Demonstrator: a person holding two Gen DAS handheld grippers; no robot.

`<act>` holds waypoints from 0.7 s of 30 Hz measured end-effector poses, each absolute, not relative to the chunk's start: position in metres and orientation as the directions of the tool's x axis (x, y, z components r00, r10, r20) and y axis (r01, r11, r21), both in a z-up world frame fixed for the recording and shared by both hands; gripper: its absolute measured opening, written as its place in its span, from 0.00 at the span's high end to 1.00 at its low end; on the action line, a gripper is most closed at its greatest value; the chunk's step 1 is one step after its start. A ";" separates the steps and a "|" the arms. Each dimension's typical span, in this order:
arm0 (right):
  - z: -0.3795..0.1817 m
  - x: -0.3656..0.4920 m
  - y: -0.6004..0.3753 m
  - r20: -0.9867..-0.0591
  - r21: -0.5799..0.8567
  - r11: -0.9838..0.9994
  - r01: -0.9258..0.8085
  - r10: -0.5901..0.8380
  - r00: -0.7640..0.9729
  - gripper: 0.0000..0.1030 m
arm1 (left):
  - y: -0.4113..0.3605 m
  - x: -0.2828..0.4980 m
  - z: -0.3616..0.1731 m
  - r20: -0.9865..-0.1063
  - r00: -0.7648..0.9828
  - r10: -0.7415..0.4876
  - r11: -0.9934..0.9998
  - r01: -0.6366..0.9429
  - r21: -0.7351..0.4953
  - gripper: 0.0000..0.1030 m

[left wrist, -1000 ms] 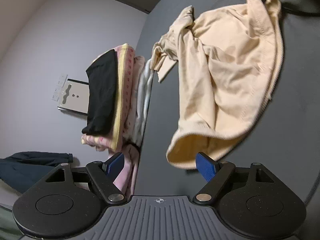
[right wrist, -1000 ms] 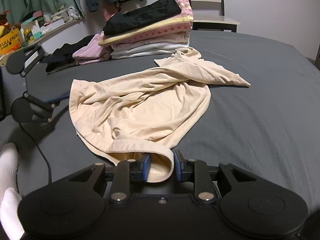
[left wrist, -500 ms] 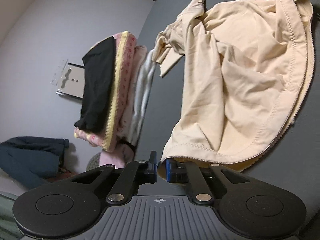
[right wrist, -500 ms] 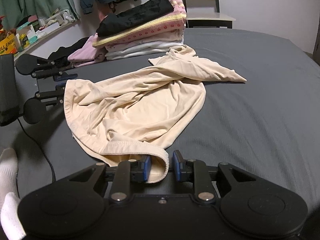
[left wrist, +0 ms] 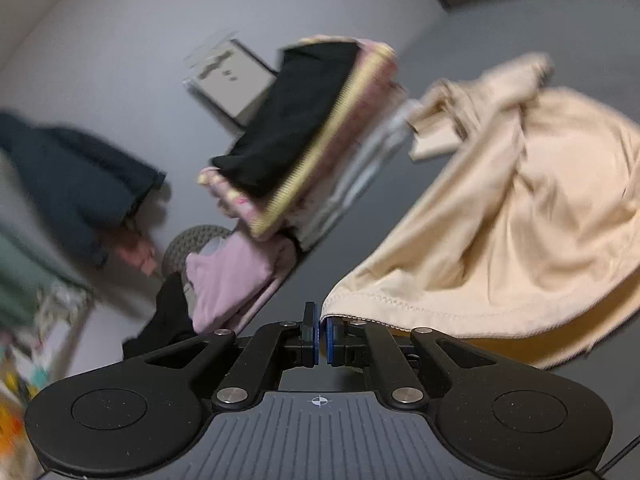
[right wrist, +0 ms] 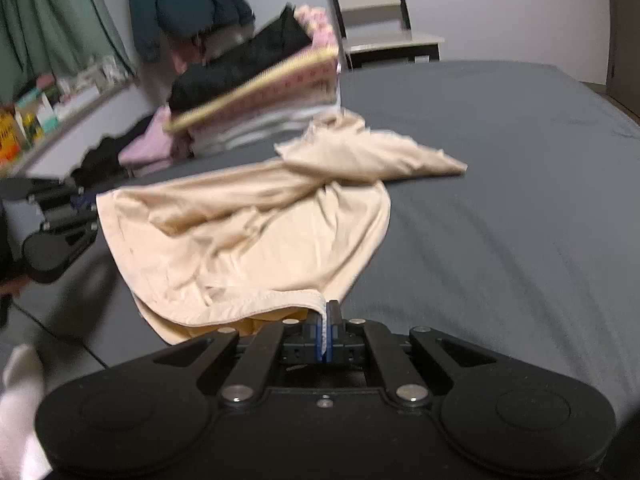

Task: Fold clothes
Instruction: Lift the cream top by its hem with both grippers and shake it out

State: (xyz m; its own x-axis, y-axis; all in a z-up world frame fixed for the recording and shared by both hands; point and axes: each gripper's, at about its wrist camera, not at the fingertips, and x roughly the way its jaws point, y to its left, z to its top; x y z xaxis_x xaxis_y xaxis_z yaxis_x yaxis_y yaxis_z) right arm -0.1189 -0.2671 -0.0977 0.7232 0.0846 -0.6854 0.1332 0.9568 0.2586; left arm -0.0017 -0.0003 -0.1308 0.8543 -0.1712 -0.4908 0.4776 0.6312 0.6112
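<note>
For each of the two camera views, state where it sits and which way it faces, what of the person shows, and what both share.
Left wrist: on the left hand-held gripper, facing across the grey bed, tilted; shut on the beige garment; no body part shows.
Right wrist: on the right hand-held gripper, facing along the bed toward the chair; a white sock shows.
Shared: the beige garment and the folded stack.

cream garment (right wrist: 260, 240): smooth soft cloth | bed sheet (right wrist: 500, 200): matt grey fabric
</note>
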 end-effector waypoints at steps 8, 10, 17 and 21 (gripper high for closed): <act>-0.016 -0.140 -0.300 -0.540 0.207 0.968 0.144 -0.010 0.841 0.98 | 0.008 -0.027 -0.052 -0.420 0.858 -0.295 0.733 0.485 0.476 0.96; 0.010 -0.148 -0.311 -0.488 0.186 0.971 0.152 -0.043 0.872 0.98 | 0.005 -0.035 -0.026 -0.390 0.863 -0.323 0.726 0.490 0.482 0.96; 0.113 -0.192 -0.337 -0.250 0.052 0.987 0.155 -0.137 0.958 0.98 | -0.007 -0.059 0.071 -0.320 0.870 -0.375 0.716 0.491 0.497 0.96; 0.163 -0.217 -0.354 -0.152 0.008 0.988 0.152 -0.149 0.977 0.98 | -0.013 -0.067 0.126 -0.326 0.859 -0.395 0.725 0.510 0.463 0.96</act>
State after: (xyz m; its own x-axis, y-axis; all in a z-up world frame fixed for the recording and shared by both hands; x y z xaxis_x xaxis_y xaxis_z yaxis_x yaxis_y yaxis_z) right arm -0.2168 -0.3544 0.1633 0.9771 -0.1488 -0.1521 0.1518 0.9884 0.0078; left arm -0.0672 -0.0129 0.1262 0.8588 -0.3953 -0.3258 0.5095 0.7252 0.4630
